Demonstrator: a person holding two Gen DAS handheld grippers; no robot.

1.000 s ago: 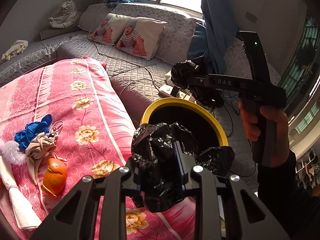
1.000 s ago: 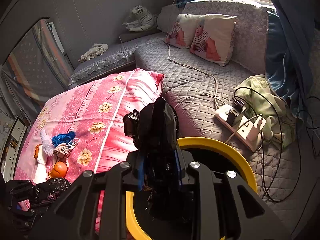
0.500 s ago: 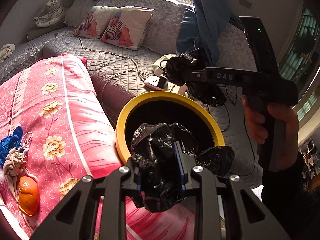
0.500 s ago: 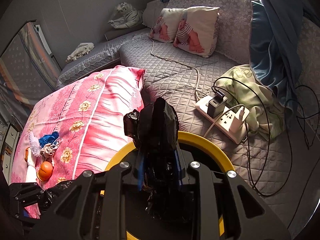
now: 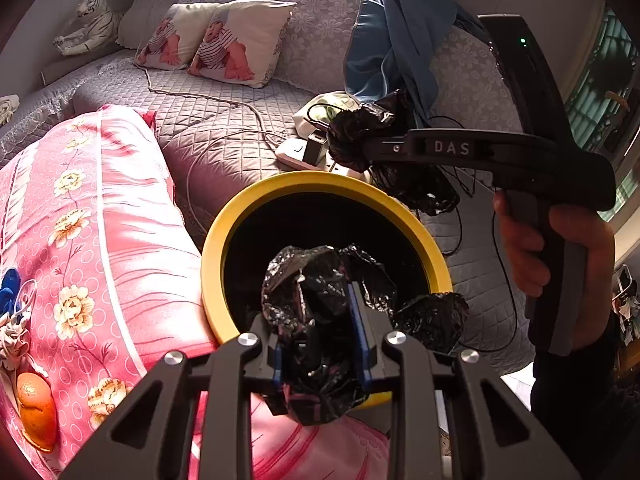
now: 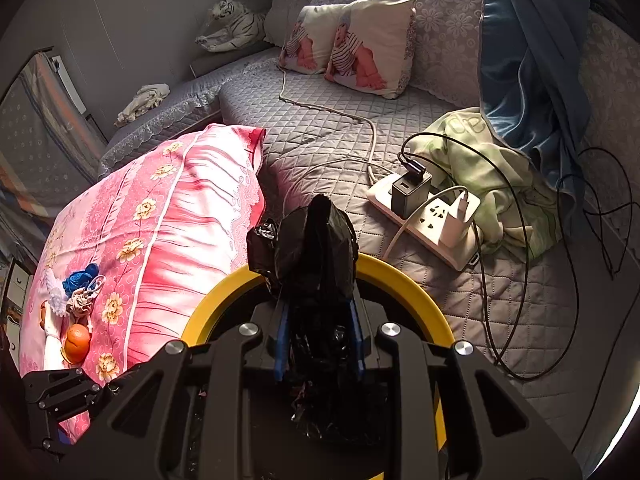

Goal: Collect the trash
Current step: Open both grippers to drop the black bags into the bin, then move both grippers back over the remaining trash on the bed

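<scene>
Right now a black trash bag (image 5: 320,320) is pinched at two spots: the left gripper (image 5: 320,344) has its blue-padded fingers (image 5: 356,336) closed on a crumpled fold at the near edge, and the right gripper (image 6: 320,332) has its fingers closed on another bunched fold at the far right edge. Both folds hang over the mouth of a yellow-rimmed bin (image 5: 256,208), whose inside looks black. In the left wrist view, the right gripper (image 5: 360,148) reaches in from the right, held by a hand (image 5: 532,256), with more bag (image 5: 360,132) wadded around its tip. Just left of the bin lies a pink floral quilt (image 5: 100,208). At its near left sit an orange peel (image 5: 36,408), a blue scrap (image 6: 80,276) and a knotted rag (image 6: 82,300). Beyond the bin, on the grey quilted sofa (image 6: 320,120), a white power strip (image 6: 428,216) rests beside a green cloth (image 6: 492,176). Two baby-print pillows (image 6: 352,48) and a toy tiger (image 6: 232,24) lie at the far end.
</scene>
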